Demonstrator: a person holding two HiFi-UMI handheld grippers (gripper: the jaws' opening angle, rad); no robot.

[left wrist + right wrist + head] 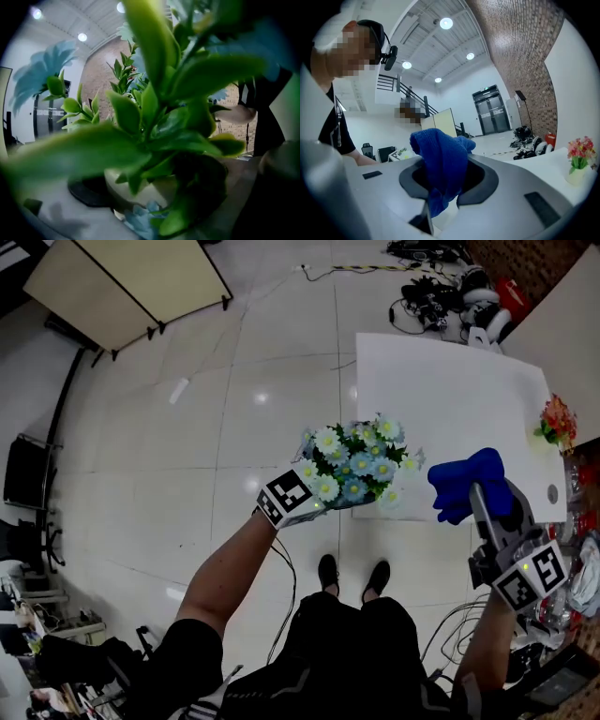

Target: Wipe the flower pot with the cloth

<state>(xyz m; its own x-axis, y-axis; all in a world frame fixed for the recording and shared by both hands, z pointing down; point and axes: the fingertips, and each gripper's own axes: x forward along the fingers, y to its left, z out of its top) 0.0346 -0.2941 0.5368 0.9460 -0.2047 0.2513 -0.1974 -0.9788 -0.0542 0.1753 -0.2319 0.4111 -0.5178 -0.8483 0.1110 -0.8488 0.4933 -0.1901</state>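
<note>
Apparently left tongs (pixel 349 501) pinch flower pot (pixel 136 190), right tongs (pixel 445 182) pinch cloth (pixel 467 480), by white table (pixel 441 399).

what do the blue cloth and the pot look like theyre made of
The cloth looks like soft, matte fabric, likely microfibre or terry: fuzzy surface, drooping in loose folds. The pot has a smooth cream body with a faint sheen, so glazed ceramic or plastic; too blurred to tell which.

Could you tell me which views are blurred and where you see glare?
Left gripper view: the leaves close to the lens are blurred, the flower pot below them soft. Right gripper view: the blue cloth is sharp. Head view: glare spots on the floor, fisheye bending.
</note>
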